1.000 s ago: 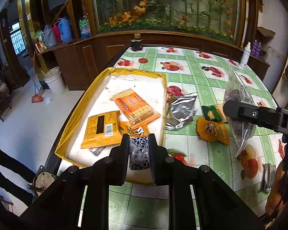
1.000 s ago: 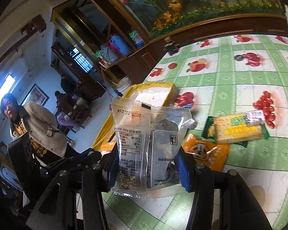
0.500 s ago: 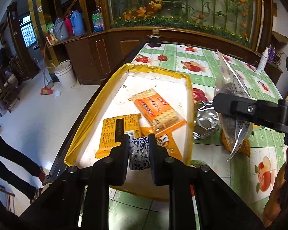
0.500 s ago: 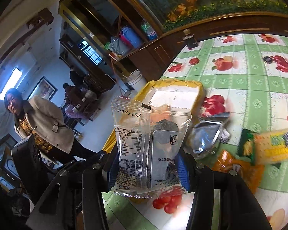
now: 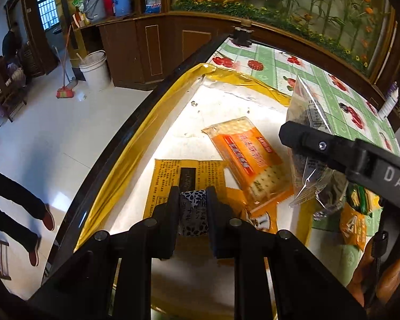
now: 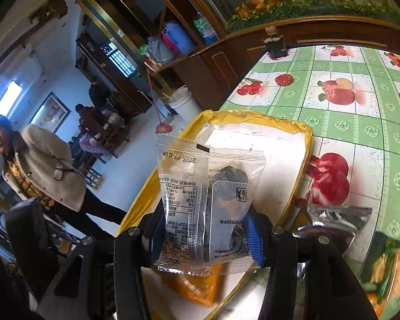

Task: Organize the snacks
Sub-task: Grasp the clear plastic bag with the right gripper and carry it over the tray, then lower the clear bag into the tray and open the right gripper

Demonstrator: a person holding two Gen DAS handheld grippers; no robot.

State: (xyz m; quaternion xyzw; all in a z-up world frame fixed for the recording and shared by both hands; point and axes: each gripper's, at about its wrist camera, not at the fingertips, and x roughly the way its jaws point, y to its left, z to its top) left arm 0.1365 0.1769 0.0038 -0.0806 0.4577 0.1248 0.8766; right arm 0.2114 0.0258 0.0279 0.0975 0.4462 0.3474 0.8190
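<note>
My left gripper [image 5: 193, 206] is shut on a small blue-and-white patterned packet [image 5: 193, 214], held over the near end of the yellow-rimmed white tray [image 5: 136, 138]. In the tray lie an orange cracker pack [image 5: 249, 157] and a yellow flat packet [image 5: 170, 181]. My right gripper [image 6: 204, 229] is shut on a clear packet of dark dried fruit [image 6: 208, 202], held upright above the tray's right side [image 6: 304, 160]; the packet also shows in the left wrist view [image 5: 306, 144].
A silver foil packet [image 6: 333, 221], a green-and-yellow cracker pack [image 6: 392, 269] and an orange packet [image 5: 353, 226] lie on the green fruit-print tablecloth [image 6: 360, 106] right of the tray. The table's left edge drops to the floor. A person [image 6: 34, 170] stands at left.
Both grippers have moved left with their packets, from over the tablecloth to over the tray. The loose snacks on the cloth now sit further right in view.
</note>
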